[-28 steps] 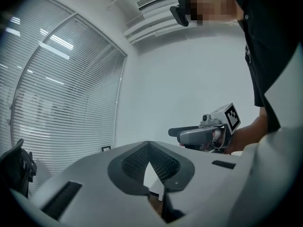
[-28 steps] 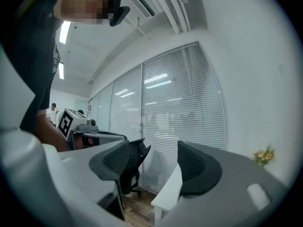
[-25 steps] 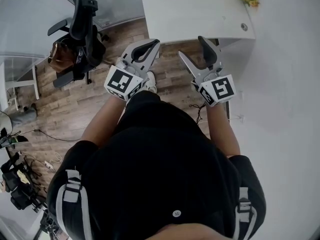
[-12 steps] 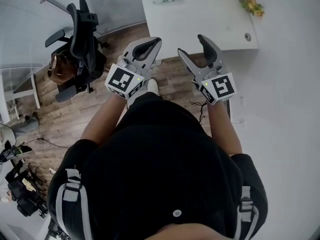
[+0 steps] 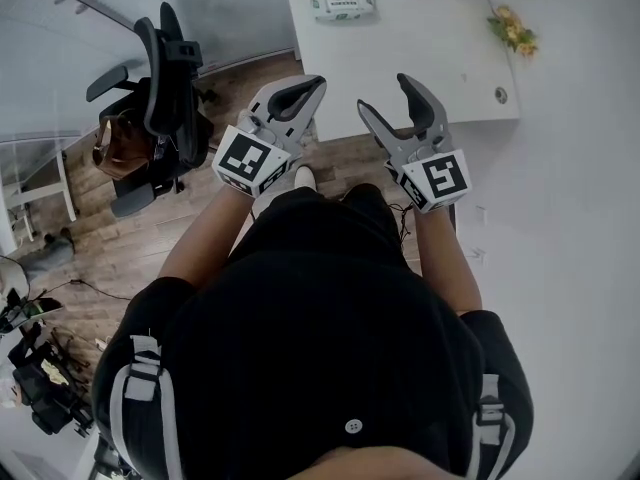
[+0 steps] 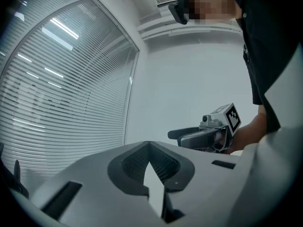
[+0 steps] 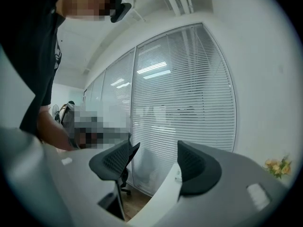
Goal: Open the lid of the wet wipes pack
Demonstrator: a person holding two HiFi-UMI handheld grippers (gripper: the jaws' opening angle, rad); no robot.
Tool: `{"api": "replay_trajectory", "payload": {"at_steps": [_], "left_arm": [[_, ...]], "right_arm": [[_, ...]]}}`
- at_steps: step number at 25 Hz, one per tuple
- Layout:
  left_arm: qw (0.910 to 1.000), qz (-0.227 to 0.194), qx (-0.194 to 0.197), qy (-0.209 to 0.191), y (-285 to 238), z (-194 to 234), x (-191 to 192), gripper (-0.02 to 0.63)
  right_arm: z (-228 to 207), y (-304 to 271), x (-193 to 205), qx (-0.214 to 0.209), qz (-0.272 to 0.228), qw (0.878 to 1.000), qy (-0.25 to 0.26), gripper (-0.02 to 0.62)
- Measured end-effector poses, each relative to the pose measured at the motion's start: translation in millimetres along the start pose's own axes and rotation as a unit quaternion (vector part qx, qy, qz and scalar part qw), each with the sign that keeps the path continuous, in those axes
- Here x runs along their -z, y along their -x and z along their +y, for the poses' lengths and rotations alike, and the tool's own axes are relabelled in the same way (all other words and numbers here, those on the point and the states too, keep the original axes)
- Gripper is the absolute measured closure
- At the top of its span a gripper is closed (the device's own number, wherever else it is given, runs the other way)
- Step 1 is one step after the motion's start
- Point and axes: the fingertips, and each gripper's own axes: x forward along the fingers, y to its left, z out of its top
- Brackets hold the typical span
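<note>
A brown wood-plank floor (image 5: 150,218) is running under this white-walled office, seen from above. Nearest the camera, the person in a black short-sleeved top (image 5: 320,348) is standing with both forearms stretched forward.

The left gripper (image 5: 316,82) is pointing toward the far surface. Its two black-padded jaws are meeting at the tips with nothing clamped between them, and the left gripper view is showing only a narrow pointed gap below the touching tips. Just beside it, the right gripper (image 5: 383,92) is holding its jaws apart. Its own view is showing only slatted window blinds (image 7: 184,79) and a strip of floor through the gap. Both grippers are hanging in the air and touching nothing.

To the left, a black high-backed office chair (image 5: 165,68) is standing on the floor, with a brown bag (image 5: 115,138) close against it.

Farther on, the white rectangular surface (image 5: 420,58) is carrying the white-and-green wet wipes pack (image 5: 342,3). The pack is lying flat near the far left corner, well apart from both grippers. Its lid is seemingly lying shut, though the pack is too small to be sure. A small bunch of yellow flowers (image 5: 513,30) is lying toward the right edge.
</note>
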Motion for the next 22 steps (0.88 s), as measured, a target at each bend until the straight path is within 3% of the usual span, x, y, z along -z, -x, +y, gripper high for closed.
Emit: {"api": "replay_trajectory", "payload": {"at_steps": [8,22], "left_arm": [[0.9997,0.004,-0.025,0.003,-37.2,32.7,1.3,0.598],[0.9896,0.023,-0.141,0.018,-137.7,99.7,4.6,0.598]], "right_arm": [[-49.3,-36.9,6.3,-0.021,0.002,1.0,-0.004,0.276],[-171.8,-117.0,14.0,-0.124,0.012,0.992,-0.005,0.278]]}}
